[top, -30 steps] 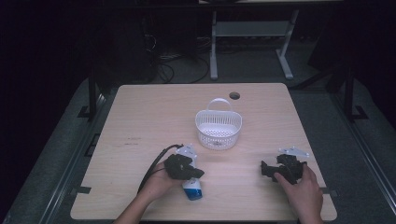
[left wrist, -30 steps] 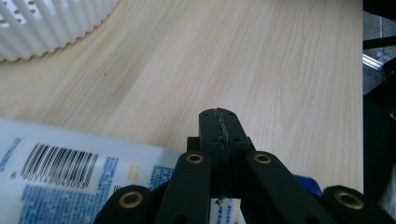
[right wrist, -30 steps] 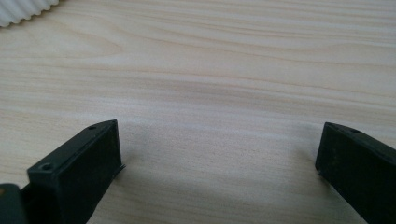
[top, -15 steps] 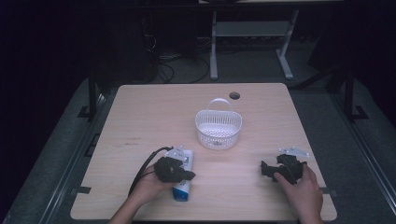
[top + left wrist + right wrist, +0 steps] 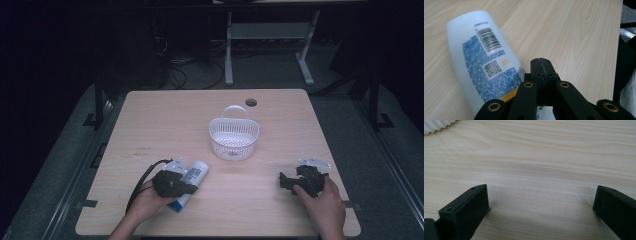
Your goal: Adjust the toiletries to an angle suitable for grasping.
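The left hand-held gripper (image 5: pixel 541 65), jaws pressed together, is laid against the bottle (image 5: pixel 477 62) as if to nudge it, while the right hand-held gripper (image 5: pixel 541 205) is rested spread apart on the worktop (image 5: pixel 165 125).

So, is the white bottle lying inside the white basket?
No, the bottle lies on the table beside the left gripper, apart from the basket.

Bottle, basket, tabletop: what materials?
Bottle: likely smooth white plastic, slight sheen, printed blue label with barcode. Basket: white moulded plastic by its slotted walls and thin handle. Tabletop: pale wood grain, matte, possibly laminate.
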### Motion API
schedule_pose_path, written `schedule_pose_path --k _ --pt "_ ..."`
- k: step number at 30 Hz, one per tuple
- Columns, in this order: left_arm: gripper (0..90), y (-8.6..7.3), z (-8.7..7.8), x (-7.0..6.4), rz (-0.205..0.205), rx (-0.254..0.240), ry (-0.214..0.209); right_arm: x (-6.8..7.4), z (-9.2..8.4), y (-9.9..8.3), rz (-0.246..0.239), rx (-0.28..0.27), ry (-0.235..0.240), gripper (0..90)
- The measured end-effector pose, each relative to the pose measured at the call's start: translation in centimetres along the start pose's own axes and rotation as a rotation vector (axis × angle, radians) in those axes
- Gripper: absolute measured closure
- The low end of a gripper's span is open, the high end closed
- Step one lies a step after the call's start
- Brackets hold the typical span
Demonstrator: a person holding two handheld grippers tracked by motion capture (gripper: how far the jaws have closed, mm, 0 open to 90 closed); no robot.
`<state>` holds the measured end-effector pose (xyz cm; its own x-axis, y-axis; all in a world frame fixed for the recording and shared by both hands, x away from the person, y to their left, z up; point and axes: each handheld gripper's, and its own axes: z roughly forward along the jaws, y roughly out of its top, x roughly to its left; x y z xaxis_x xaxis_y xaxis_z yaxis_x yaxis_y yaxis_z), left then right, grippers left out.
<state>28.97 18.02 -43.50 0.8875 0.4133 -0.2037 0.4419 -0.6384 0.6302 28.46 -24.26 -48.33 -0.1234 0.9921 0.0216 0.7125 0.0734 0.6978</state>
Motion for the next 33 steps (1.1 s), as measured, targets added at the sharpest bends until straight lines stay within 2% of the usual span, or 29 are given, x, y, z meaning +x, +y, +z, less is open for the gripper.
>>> schedule_pose_path --k 22,31,33 --pt "90.0 -1.8 -2.3 1.4 -0.046 -0.025 0.062 0.0 0.0 0.0 0.000 0.000 0.000 0.0" --pt "90.0 -2.1 -3.0 0.5 -0.046 -0.040 0.063 0.0 0.0 0.0 0.000 0.000 0.000 0.0" --pt "90.0 -2.9 -3.4 0.0 -0.055 -0.034 0.071 0.0 0.0 0.0 0.001 0.000 0.000 0.0"
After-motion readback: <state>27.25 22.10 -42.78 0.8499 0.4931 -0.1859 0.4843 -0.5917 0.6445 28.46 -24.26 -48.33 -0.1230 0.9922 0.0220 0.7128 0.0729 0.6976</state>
